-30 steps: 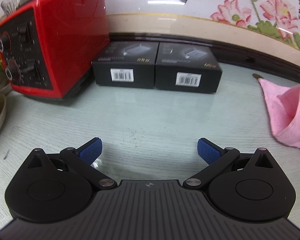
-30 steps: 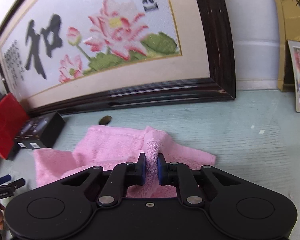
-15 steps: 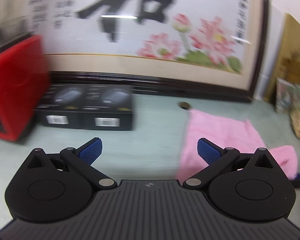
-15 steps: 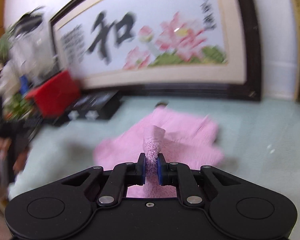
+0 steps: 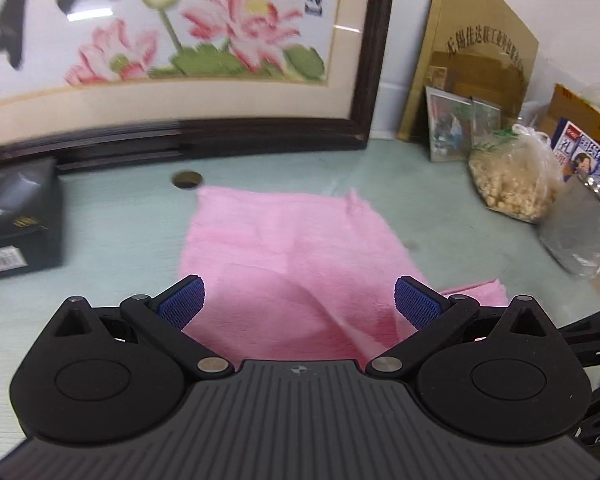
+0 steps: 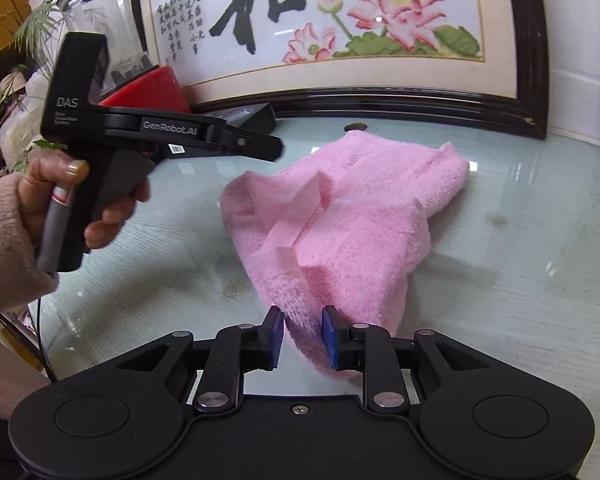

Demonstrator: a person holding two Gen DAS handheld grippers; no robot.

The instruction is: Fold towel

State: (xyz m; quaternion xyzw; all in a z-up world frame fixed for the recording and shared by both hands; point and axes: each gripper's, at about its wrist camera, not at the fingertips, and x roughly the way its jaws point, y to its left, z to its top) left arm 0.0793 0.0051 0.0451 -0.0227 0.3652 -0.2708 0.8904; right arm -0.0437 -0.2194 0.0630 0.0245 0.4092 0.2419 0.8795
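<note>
The pink towel point(image 6: 340, 216) lies rumpled on the pale green worktop point(image 6: 520, 248), near its back edge, just in front of the framed lotus embroidery point(image 6: 340, 28). One fold stands up as a ridge across its middle, and its near end rises off the surface towards me. My right gripper point(image 6: 302, 336) has its blue pads a little apart with that raised near end between them; the pile brushes the pads, but I can't tell whether they really pinch it. My left gripper point(image 5: 298, 300) has its fingers spread wide, hovering above the towel's near part, nothing between them. From the right side I can see my left hand point(image 6: 60, 200) wrapped round the handle of that tool, off to the towel's left. A small dark round object point(image 5: 187, 179) sits just beside the towel's far left corner. A black box point(image 5: 16, 220) stands towards the worktop's left, a bag of pale nuts point(image 5: 512, 176) towards its right.
</note>
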